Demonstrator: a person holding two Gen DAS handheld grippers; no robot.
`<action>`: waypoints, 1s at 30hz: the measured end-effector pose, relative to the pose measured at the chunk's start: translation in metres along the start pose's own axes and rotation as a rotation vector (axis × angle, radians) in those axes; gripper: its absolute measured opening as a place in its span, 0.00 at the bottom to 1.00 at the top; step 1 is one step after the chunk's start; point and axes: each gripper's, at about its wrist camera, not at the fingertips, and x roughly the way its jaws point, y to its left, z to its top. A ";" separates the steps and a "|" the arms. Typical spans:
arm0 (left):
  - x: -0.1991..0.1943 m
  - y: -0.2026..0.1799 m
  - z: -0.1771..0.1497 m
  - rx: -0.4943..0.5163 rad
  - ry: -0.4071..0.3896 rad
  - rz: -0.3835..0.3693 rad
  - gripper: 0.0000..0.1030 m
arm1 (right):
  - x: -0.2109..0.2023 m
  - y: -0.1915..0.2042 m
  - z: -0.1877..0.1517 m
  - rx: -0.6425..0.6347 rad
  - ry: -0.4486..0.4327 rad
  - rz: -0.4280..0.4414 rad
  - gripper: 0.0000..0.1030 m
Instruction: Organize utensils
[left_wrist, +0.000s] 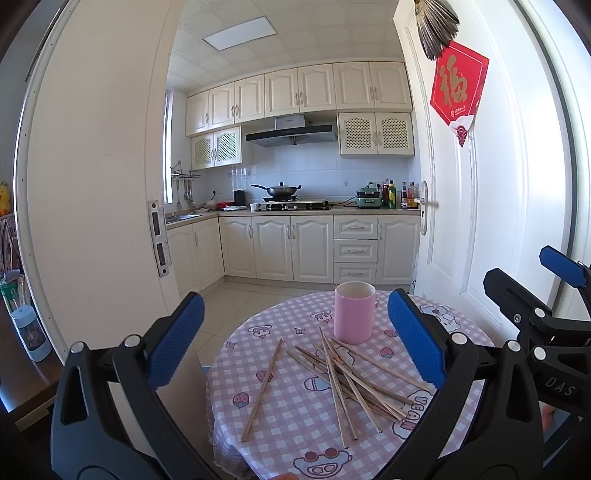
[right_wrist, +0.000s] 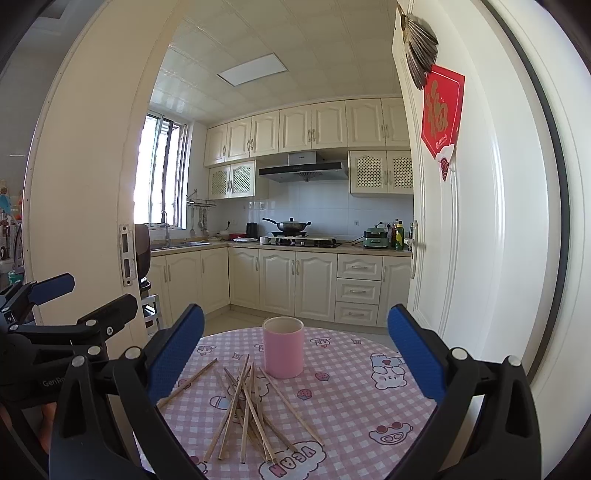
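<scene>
A pile of several wooden chopsticks (left_wrist: 347, 380) lies on a round table with a pink checked cloth (left_wrist: 295, 406). One chopstick (left_wrist: 262, 389) lies apart to the left. An upright pink cup (left_wrist: 353, 312) stands just behind the pile. My left gripper (left_wrist: 295, 338) is open and empty, held above the table's near side. My right gripper (right_wrist: 295, 354) is open and empty, also above the table; the pile (right_wrist: 251, 406) and cup (right_wrist: 283, 347) lie between its fingers in view. The right gripper shows at the right edge of the left view (left_wrist: 546, 295).
An open white door (left_wrist: 480, 184) stands right of the table, a door frame (left_wrist: 92, 184) to the left. Kitchen cabinets (left_wrist: 295, 251) and a stove with a wok (left_wrist: 282, 191) lie beyond. A bottle (left_wrist: 31, 332) stands on a brown shelf at far left.
</scene>
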 end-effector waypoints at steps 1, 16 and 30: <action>0.000 0.001 0.000 0.000 -0.002 0.000 0.94 | 0.001 -0.001 0.000 0.002 0.000 0.001 0.94; 0.015 -0.010 0.011 0.018 -0.001 -0.005 0.94 | 0.007 -0.011 0.006 0.014 0.000 -0.014 0.94; 0.029 -0.009 0.021 0.025 -0.008 -0.001 0.94 | 0.025 -0.013 0.013 0.038 0.013 -0.008 0.94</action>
